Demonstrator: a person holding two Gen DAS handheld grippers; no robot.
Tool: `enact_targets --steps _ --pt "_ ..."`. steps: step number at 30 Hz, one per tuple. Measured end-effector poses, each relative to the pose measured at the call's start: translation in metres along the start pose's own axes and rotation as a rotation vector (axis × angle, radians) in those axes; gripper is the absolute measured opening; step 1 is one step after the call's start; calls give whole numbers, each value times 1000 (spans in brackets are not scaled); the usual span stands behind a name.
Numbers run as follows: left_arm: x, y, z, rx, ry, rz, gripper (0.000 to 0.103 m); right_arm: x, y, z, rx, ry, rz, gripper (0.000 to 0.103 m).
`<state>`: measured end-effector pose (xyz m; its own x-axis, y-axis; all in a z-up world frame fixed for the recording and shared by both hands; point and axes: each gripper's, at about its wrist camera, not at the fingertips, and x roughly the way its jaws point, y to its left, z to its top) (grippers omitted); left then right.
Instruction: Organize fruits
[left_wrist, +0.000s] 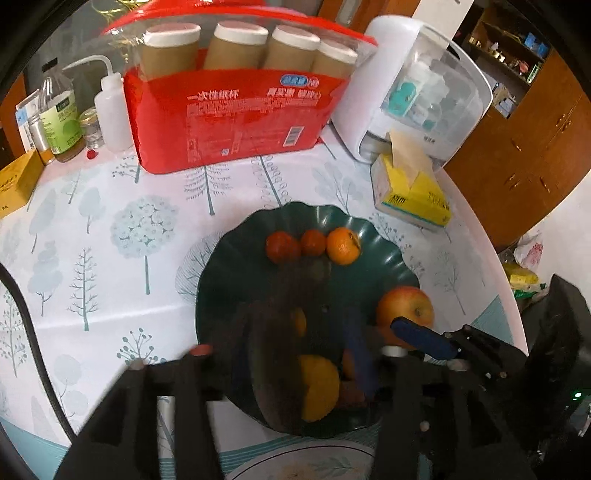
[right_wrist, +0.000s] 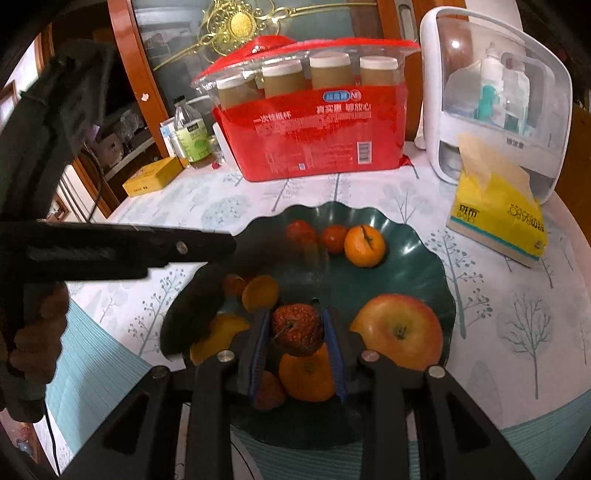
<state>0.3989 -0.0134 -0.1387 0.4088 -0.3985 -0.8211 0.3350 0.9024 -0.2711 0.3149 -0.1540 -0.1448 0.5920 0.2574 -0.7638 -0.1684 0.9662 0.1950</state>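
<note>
A dark green scalloped bowl (right_wrist: 417, 266) holds several small oranges, a big red-yellow apple (right_wrist: 400, 330) and small red fruits. My right gripper (right_wrist: 297, 330) is shut on a wrinkled dark red fruit (right_wrist: 297, 328) and holds it over the bowl's near side, above an orange (right_wrist: 306, 376). In the left wrist view the bowl (left_wrist: 236, 258) sits ahead, with the apple (left_wrist: 404, 306) at its right. My left gripper (left_wrist: 306, 339) is blurred over the bowl; its fingers are smeared and their state is unclear. The right gripper's blue-padded finger (left_wrist: 421, 338) reaches in from the right.
A red pack of paper cups (right_wrist: 314, 136) stands behind the bowl. A white dispenser box (right_wrist: 495, 96) and a yellow tissue pack (right_wrist: 498, 218) are at the right. Bottles (left_wrist: 62, 110) and a yellow box (left_wrist: 16, 181) are at the left. A white plate rim (left_wrist: 303, 461) lies near.
</note>
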Motion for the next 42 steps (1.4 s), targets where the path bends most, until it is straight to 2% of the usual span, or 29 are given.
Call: enact_targets --steps 1,3,8,13,27,29,31,36,42 --pt "-3 -1 0 0 -9 10 65 -1 0 0 2 -2 -3 45" --pt "-9 -2 -2 -5 -11 19 65 -5 -1 0 10 -13 -7 50" --pt "-25 -1 -13 -49 -15 45 75 -20 -4 -1 42 -21 -13 59" --pt "-42 -5 -40 -97 8 69 77 -40 -8 -13 97 -7 -15 67" --pt "-80 -27 -137 -197 81 138 79 -97 -7 -94 182 143 -33 74" --pt "-88 -30 -150 -214 81 139 79 -108 -7 -103 198 152 -42 77" --pt "-97 -32 -164 -236 78 130 79 -119 -7 -111 209 167 -37 82" --pt "-124 -39 -182 -280 42 125 79 -146 -6 -122 218 224 -30 82" --pt "-157 -56 -194 -278 -15 165 85 -187 5 -122 182 243 -24 83"
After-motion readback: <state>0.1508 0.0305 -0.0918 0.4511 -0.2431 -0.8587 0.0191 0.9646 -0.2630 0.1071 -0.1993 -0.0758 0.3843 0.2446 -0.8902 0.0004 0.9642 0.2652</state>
